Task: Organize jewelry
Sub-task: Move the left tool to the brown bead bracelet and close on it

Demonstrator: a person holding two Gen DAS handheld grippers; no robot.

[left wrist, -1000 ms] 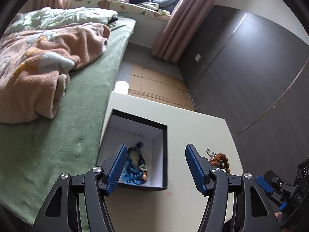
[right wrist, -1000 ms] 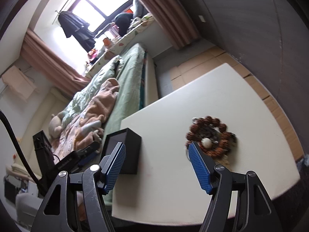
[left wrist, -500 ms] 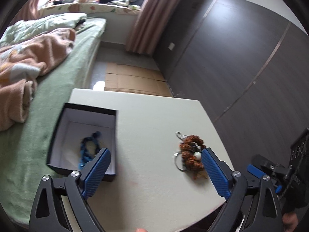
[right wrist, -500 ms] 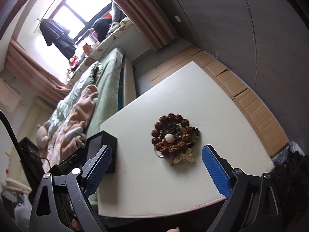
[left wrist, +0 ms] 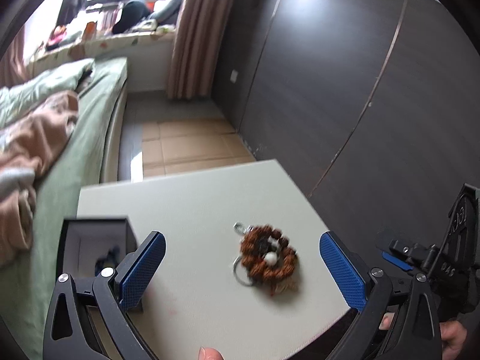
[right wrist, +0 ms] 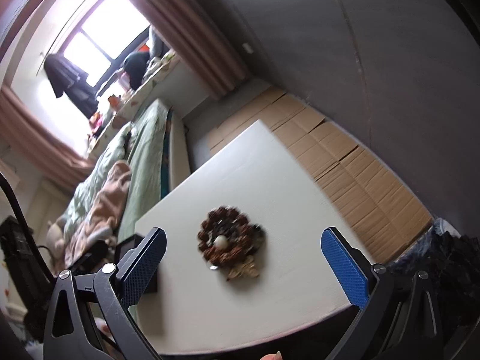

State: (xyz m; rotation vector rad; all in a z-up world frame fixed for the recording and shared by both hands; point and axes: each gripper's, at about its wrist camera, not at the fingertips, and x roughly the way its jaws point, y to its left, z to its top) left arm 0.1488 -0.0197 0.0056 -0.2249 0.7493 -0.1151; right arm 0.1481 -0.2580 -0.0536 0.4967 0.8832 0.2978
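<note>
One brown bead bracelet (left wrist: pixel 267 258); one black box (left wrist: pixel 93 240); one white table (left wrist: pixel 192 198); two grippers (left wrist: pixel 243 267) (right wrist: pixel 243 265).

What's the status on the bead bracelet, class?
Both tools, left and right, opening, nothing between them. Bead bracelet loose on table, outside box. Nothing blocking.

Daylight pours in from the window (right wrist: pixel 99 39), which is blown out to white in both views, and a soft glare patch sits on the dark wall panels (left wrist: pixel 303 24). Fisheye bending curves the edges into black corners. Motion blur smears the bead bracelet (left wrist: pixel 267 258) and bed (left wrist: pixel 60 138).
</note>
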